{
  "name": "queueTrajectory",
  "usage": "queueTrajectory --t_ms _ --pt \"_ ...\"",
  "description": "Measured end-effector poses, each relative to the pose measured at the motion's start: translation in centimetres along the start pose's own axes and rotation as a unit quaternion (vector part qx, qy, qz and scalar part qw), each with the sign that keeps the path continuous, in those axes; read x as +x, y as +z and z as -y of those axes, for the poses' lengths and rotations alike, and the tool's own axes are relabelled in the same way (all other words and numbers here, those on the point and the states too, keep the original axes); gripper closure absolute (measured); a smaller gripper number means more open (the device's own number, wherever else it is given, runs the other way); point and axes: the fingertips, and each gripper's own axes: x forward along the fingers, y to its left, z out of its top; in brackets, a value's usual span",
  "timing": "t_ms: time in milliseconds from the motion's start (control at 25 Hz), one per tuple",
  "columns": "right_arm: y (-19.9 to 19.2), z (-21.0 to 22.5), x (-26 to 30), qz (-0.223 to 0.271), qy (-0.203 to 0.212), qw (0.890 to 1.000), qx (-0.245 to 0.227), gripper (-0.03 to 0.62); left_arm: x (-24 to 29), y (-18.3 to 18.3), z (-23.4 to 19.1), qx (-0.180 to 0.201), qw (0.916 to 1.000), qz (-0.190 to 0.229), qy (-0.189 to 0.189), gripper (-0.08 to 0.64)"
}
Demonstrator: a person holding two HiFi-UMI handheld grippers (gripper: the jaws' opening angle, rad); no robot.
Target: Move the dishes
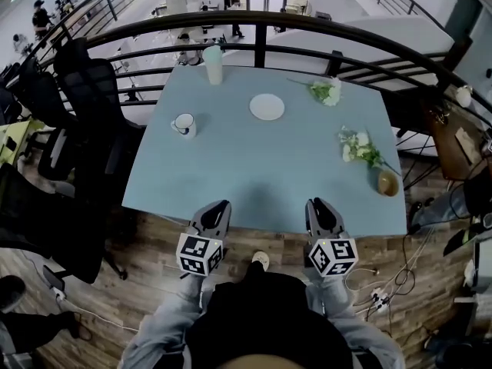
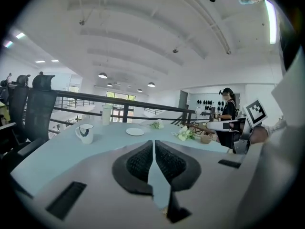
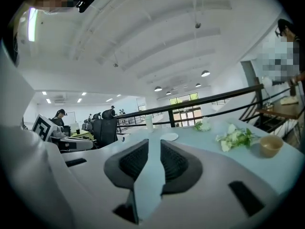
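Observation:
On the light blue table (image 1: 254, 167) stand a white mug (image 1: 183, 125), a small white plate (image 1: 267, 107), a tall white cup (image 1: 213, 64) at the far edge and a brown bowl (image 1: 387, 183) at the right. My left gripper (image 1: 215, 215) and right gripper (image 1: 321, 215) hover side by side over the near table edge, far from all the dishes. The left gripper (image 2: 154, 144) is shut with nothing in it. The right gripper (image 3: 154, 144) shows only a narrow slit between its pads and is also empty. The mug (image 2: 86, 132) and the plate (image 2: 135, 131) lie ahead.
Two bunches of white flowers (image 1: 327, 91) (image 1: 360, 148) lie on the table's right half. A black railing (image 1: 261, 25) runs behind the table. Office chairs (image 1: 84, 91) stand at the left. A person (image 2: 228, 111) stands at the right, beyond the table. Cables lie on the wooden floor (image 1: 384, 283).

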Motion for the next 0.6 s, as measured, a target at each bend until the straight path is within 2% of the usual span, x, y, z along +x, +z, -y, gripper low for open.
queueTrajectory --t_ms 120,200,240,320,400,520,600 --pt "0.7 0.7 1.8 0.003 0.014 1.000 -0.010 0.427 1.4 0.0 -0.8 -0.003 0.9999 0.007 0.011 0.535" --pt "0.6 1.0 2.6 0.002 0.030 0.999 0.022 0.377 2.1 -0.4 -1.1 -0.017 0.9997 0.003 0.017 0.535" --pt "0.4 1.2 3.0 0.002 0.042 0.998 0.056 0.361 2.5 -0.5 -1.2 -0.022 0.9996 0.003 0.019 0.535" --pt "0.3 2.0 3.6 0.003 0.064 0.988 0.137 0.347 3.1 -0.7 -1.3 -0.023 0.9994 0.006 0.023 0.535" --pt "0.1 2.6 4.2 0.000 0.071 0.981 0.181 0.345 3.3 -0.8 -1.4 -0.018 0.9995 0.006 0.026 0.535" --pt "-0.5 2.8 4.9 -0.013 0.064 0.983 0.169 0.345 2.8 -1.5 -1.5 -0.023 0.9992 -0.009 0.030 0.535" --pt "-0.8 2.8 5.5 -0.015 0.069 0.981 0.181 0.345 2.7 -1.9 -1.8 -0.025 0.9991 -0.014 0.032 0.535"
